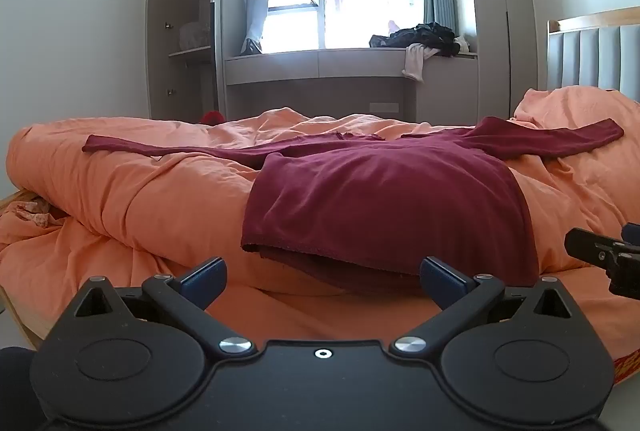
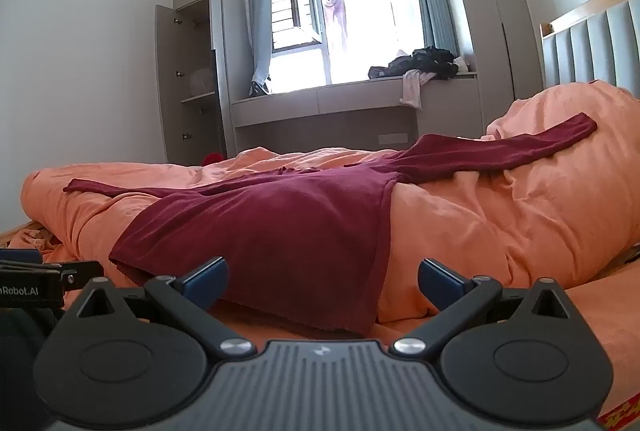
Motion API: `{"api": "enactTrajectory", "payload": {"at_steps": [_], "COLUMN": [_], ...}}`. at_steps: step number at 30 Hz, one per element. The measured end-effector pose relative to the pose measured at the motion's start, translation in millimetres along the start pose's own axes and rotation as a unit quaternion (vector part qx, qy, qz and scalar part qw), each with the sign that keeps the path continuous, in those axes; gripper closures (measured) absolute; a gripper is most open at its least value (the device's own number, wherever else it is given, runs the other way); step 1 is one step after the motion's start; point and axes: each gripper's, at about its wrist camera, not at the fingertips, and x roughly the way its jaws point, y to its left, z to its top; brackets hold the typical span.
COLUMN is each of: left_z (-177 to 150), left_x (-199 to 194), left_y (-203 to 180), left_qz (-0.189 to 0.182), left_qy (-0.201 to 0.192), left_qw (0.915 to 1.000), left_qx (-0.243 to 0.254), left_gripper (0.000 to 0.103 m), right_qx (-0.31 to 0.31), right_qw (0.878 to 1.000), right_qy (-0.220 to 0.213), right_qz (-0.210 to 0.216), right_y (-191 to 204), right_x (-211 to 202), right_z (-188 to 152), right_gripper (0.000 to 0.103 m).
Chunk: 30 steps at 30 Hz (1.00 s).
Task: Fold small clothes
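Note:
A dark red long-sleeved top [image 1: 380, 191] lies spread flat on the orange duvet [image 1: 132, 191], both sleeves stretched out to the sides and its hem hanging toward me. My left gripper [image 1: 322, 281] stands open just short of the hem, nothing between its blue pads. In the right wrist view the same red top [image 2: 272, 223] drapes over the duvet [image 2: 500, 223], and my right gripper [image 2: 322, 281] is open in front of the hem's right part, holding nothing. The right gripper's tip [image 1: 600, 255] shows at the left view's right edge.
A padded grey headboard [image 2: 592, 47] stands at the right. Beyond the bed are a window bench [image 1: 320, 61] with a pile of dark and white clothes [image 1: 424, 39], an open wardrobe [image 1: 180, 31] at the left, and a small red thing [image 1: 211, 117] behind the bed.

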Motion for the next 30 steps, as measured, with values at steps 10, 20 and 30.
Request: {"api": "enactTrajectory", "payload": {"at_steps": [10, 20, 30], "left_z": [-1, 0, 1], "left_x": [7, 5, 5], "left_y": [3, 2, 3], "left_qz": [-0.006, -0.004, -0.004], "left_qy": [0.012, 0.012, 0.013], "left_qw": [0.9999, 0.9999, 0.9999], "left_qx": [-0.006, -0.008, -0.009], "left_gripper": [0.000, 0.000, 0.000], "right_qx": [0.003, 0.010, 0.012], "right_qw": [1.000, 1.000, 1.000], "right_qy": [0.001, 0.008, 0.009], "right_qz": [0.002, 0.000, 0.001], "right_y": [-3, -2, -3], "right_x": [-1, 4, 3], "right_z": [-2, -2, -2], "right_gripper": [0.000, 0.000, 0.000]}}
